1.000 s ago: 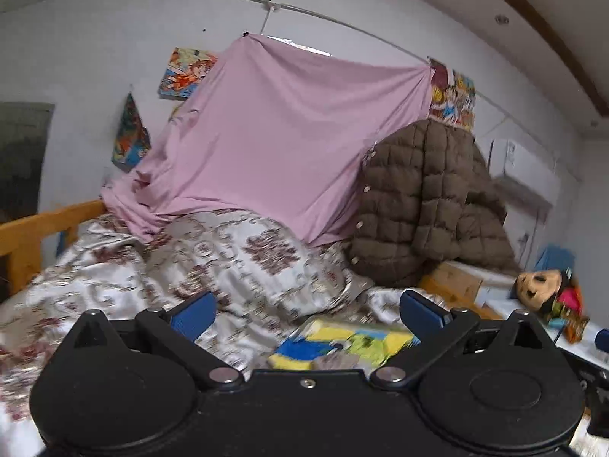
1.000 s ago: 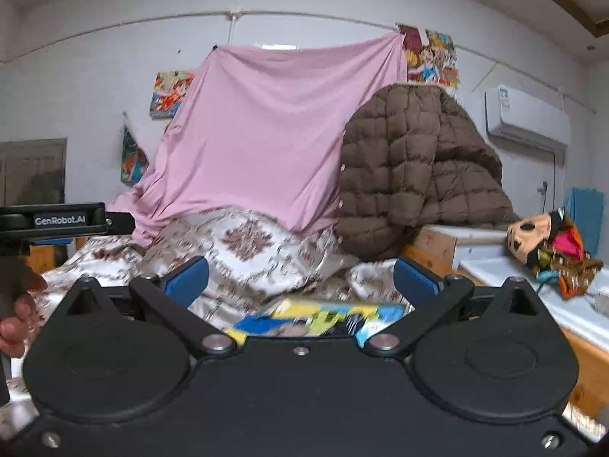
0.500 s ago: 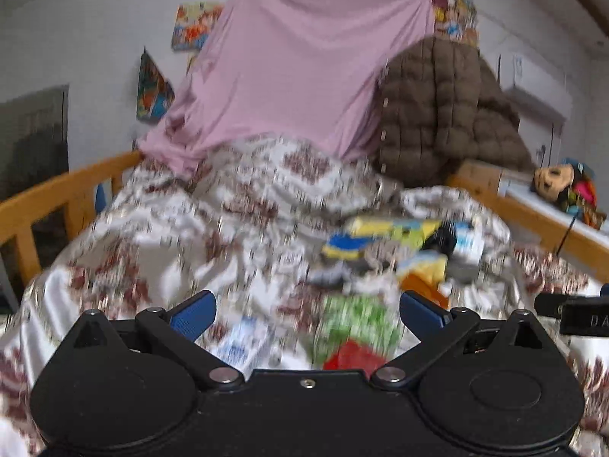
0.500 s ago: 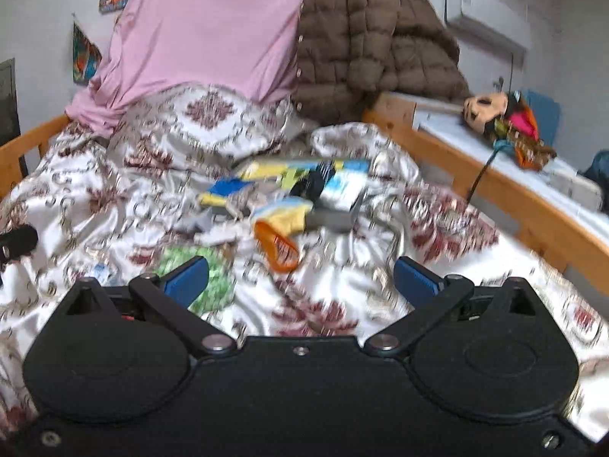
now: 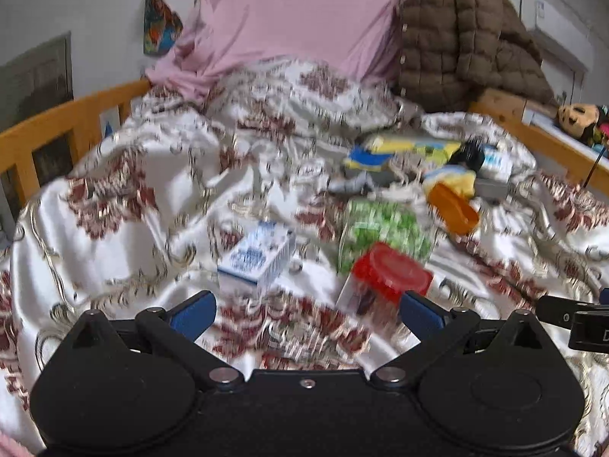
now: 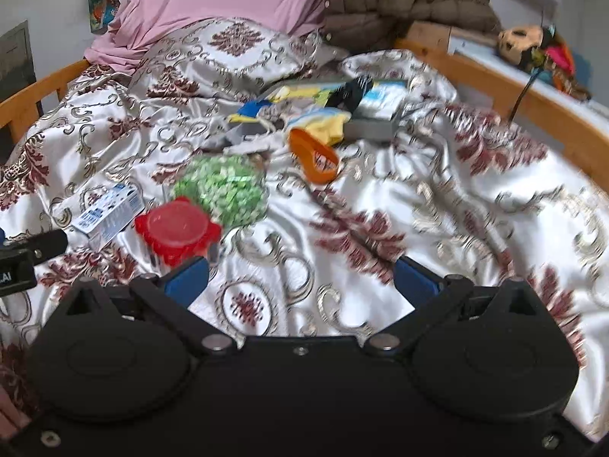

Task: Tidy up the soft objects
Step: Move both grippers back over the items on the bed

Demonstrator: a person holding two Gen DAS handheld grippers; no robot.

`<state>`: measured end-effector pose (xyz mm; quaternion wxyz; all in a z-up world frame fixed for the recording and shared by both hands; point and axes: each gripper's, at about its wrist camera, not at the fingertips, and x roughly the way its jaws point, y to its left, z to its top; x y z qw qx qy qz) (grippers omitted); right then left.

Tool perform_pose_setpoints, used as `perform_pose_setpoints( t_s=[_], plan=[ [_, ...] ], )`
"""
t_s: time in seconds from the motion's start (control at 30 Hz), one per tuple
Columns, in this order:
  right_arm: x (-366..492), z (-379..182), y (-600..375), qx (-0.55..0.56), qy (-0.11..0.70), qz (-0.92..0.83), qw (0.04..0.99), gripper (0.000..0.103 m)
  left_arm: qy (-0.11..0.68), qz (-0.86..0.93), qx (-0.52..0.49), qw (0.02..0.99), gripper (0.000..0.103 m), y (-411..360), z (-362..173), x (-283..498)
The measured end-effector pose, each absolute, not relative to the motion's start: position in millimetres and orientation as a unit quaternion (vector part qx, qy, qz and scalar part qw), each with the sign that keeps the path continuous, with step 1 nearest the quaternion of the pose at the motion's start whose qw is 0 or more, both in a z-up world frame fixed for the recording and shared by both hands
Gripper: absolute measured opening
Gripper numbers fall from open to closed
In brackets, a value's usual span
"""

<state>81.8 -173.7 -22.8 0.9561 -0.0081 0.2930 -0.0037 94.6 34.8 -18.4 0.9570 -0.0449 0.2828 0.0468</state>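
1. Step in hand, by my read: approach/survey, nothing picked yet. Your left gripper and right gripper both hang over the bedspread, jaws spread wide, nothing between them.
2. Clutter sits mid-bed: green bag, red-lidded jar touching its near edge, blue-white box to the jar's left, orange ring and yellow cloth farther back.
3. Rel. to claws: in left view the jar lies just ahead of the right fingertip, green bag behind it. In right view the jar is just beyond the left fingertip; soft stuff lies ahead-left.
4. Next calls for: pick one soft item, prob. green bag or cloth, centre the gap on it, descend. Watch the jar, it crowds the bag.
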Motion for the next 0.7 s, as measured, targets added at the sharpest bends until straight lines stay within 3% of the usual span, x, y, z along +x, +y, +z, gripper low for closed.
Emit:
perform_pose_setpoints(
  t_s=[0.3, 0.7],
  plan=[
    [78.1, -65.8, -177.0, 0.002, 0.298, 0.037, 0.954, 0.102, 0.323, 0.053, -0.019, 0.945, 0.102, 28.2, -34.5, 103.7],
    [85.2, -74.4, -184.7, 0.038, 0.305, 0.032, 0.951, 0.102, 0.348, 0.061, -0.006, 0.936, 0.102, 22.6, -42.6, 108.4]
  ],
)
